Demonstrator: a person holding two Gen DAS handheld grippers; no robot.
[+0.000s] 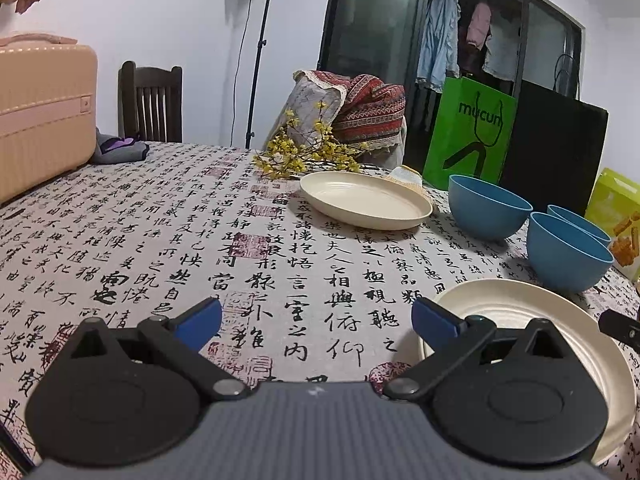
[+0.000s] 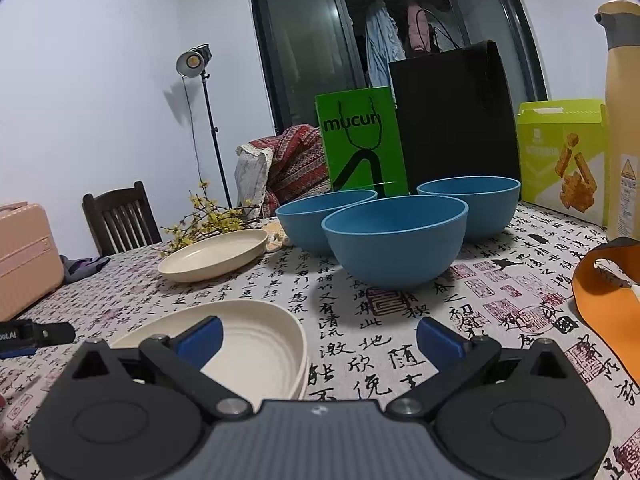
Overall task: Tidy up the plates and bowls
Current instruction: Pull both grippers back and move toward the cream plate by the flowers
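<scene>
On your table [image 2: 400, 344], the near plate [image 2: 256, 344] lies by the front edge. The far plate [image 2: 214, 256] sits behind it, toward the back edge. Three bowls [image 2: 394, 244] cluster right of the far plate, with bags [image 2: 360, 144] standing behind them at the back edge.

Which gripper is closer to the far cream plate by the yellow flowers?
Left. The left gripper faces the far cream plate across bare cloth; the right gripper sits off to its right, facing the blue bowls.
</scene>
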